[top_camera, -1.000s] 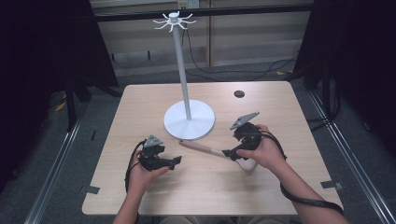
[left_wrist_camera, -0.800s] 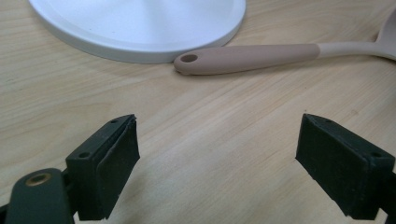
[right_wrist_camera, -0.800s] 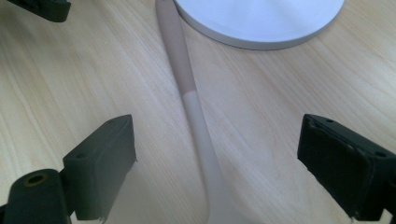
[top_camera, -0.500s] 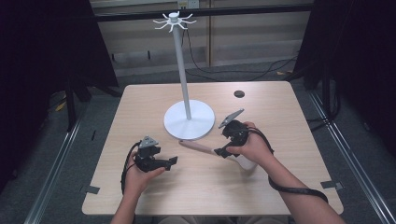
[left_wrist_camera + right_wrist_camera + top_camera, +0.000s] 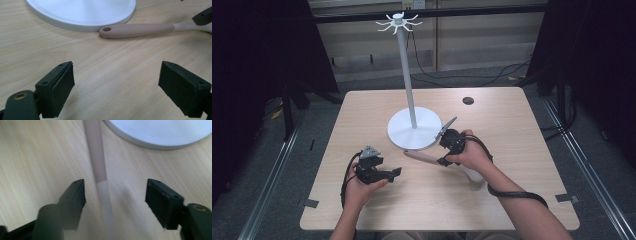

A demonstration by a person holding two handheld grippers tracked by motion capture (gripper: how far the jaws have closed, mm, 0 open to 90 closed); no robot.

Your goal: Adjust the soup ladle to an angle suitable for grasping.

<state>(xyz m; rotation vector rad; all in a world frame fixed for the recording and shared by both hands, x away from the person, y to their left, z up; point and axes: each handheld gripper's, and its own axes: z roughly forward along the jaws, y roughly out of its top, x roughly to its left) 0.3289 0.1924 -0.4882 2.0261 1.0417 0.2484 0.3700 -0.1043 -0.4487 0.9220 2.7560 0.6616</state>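
Straddling utensil handle: right hand-held gripper spread wide, one jaw each side, nothing pinched. Utensil lies flat on bench, holed handle tip just beside round base of hook stand; white far end hidden under right hand.
Left hand-held gripper spread, empty, low over bare bench, well short of handle.
Judgement: grasp is step in hand. Centre jaws on shaft, lower until pads flank it, close squarely; avoid nudging stand base.
No containers visible.
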